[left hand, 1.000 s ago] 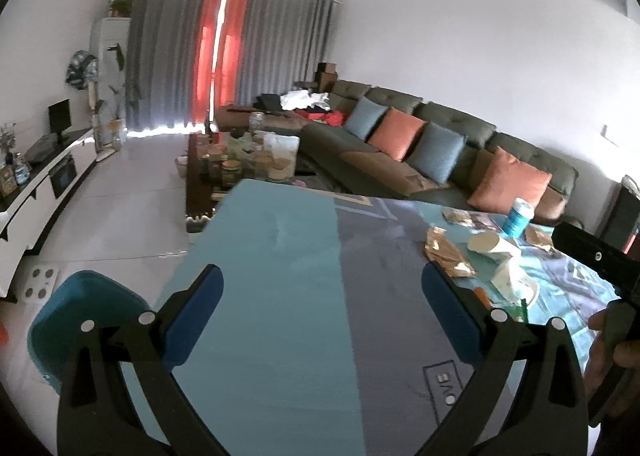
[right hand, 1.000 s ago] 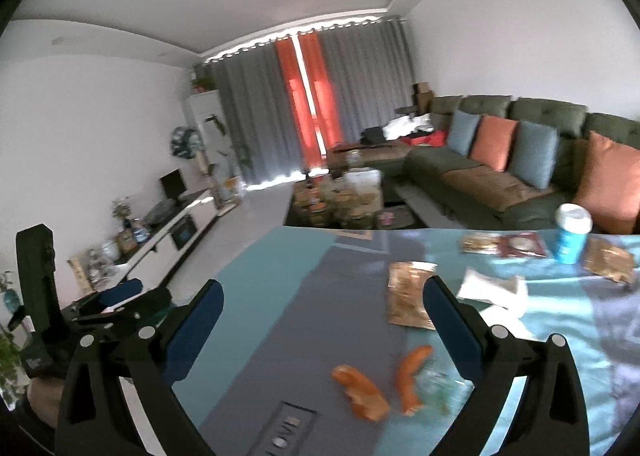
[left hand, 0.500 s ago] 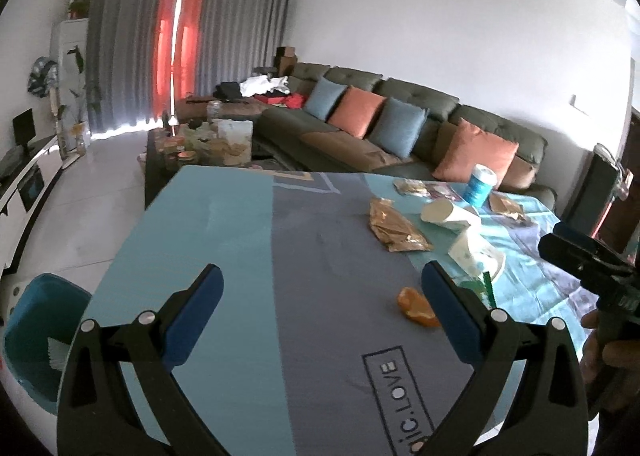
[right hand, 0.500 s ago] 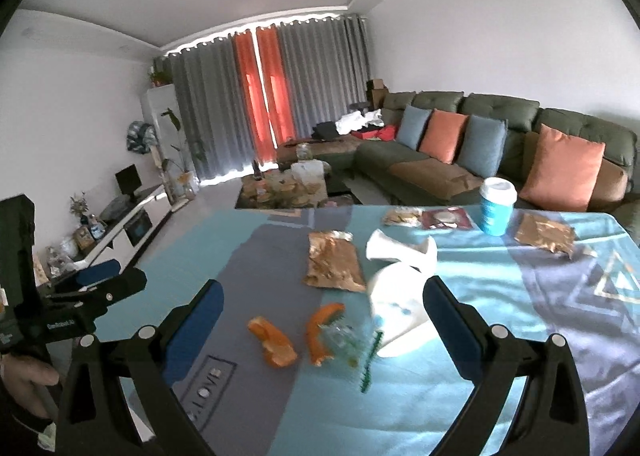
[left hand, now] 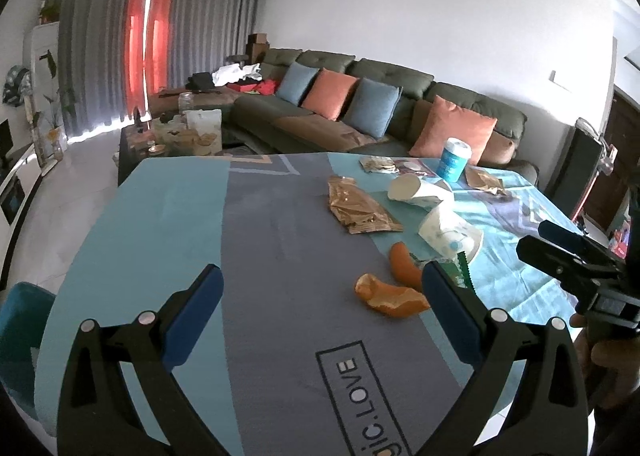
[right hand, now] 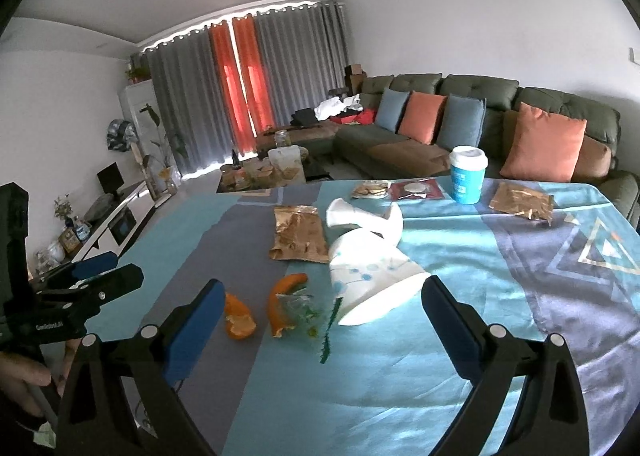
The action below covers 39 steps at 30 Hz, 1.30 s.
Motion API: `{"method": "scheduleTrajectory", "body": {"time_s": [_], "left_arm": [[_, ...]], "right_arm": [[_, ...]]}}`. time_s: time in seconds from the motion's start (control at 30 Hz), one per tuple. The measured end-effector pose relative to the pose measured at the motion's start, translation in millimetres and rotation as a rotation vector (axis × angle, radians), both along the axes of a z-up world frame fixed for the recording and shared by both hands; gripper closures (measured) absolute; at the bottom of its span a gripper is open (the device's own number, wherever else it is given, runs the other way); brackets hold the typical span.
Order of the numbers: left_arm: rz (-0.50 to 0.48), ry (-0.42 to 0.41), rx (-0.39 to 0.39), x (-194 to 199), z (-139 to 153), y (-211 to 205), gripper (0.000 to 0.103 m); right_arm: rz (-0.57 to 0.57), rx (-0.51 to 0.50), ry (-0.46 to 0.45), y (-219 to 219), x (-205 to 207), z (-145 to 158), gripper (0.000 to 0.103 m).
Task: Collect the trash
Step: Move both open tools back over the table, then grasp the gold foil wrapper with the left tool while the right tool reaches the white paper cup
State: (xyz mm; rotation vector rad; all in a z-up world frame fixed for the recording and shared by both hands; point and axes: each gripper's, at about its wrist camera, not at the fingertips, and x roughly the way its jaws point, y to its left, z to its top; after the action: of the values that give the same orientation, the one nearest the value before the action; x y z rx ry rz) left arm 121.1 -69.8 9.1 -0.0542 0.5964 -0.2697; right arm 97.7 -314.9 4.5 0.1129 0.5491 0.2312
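Trash lies on a table with a blue and grey cloth (left hand: 260, 256). Two orange peels (left hand: 386, 298) (right hand: 239, 318) lie near the front, beside a crumpled clear wrapper (right hand: 298, 306). Two tipped white paper cups (right hand: 368, 276) (left hand: 418, 188) and a gold foil wrapper (left hand: 358, 208) (right hand: 298, 234) sit behind them. More wrappers (right hand: 522, 200) lie at the back. My left gripper (left hand: 320, 308) hovers open above the cloth, left of the peels. My right gripper (right hand: 320, 316) is open above the peels and the nearer cup, holding nothing.
An upright blue cup with a white lid (right hand: 468, 174) stands at the table's far side. A teal bin (left hand: 20, 336) sits on the floor at the table's left. A green sofa with cushions (left hand: 380, 108) runs behind. A low cluttered coffee table (left hand: 180, 136) stands beyond.
Both grippers have swung to the right and lowered toward the table, so the peels, cups and wrappers now sit closer and nearer the middle of both views. Both stay open.
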Motion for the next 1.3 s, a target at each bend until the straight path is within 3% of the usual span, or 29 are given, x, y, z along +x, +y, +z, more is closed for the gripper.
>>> {"method": "scheduleTrajectory", "body": {"time_s": [0.5, 0.9, 1.3], "left_arm": [[-0.061, 0.044, 0.005, 54, -8, -23, 0.005], [-0.082, 0.185, -0.056, 133, -22, -43, 0.005], [-0.078, 0.363, -0.041, 210, -60, -68, 0.005]], "right_arm": [[-0.013, -0.003, 0.048, -13, 53, -5, 0.008], [0.001, 0.075, 0.099, -16, 121, 1, 0.008], [0.015, 0.074, 0.179, -8, 168, -16, 0.008]]}}
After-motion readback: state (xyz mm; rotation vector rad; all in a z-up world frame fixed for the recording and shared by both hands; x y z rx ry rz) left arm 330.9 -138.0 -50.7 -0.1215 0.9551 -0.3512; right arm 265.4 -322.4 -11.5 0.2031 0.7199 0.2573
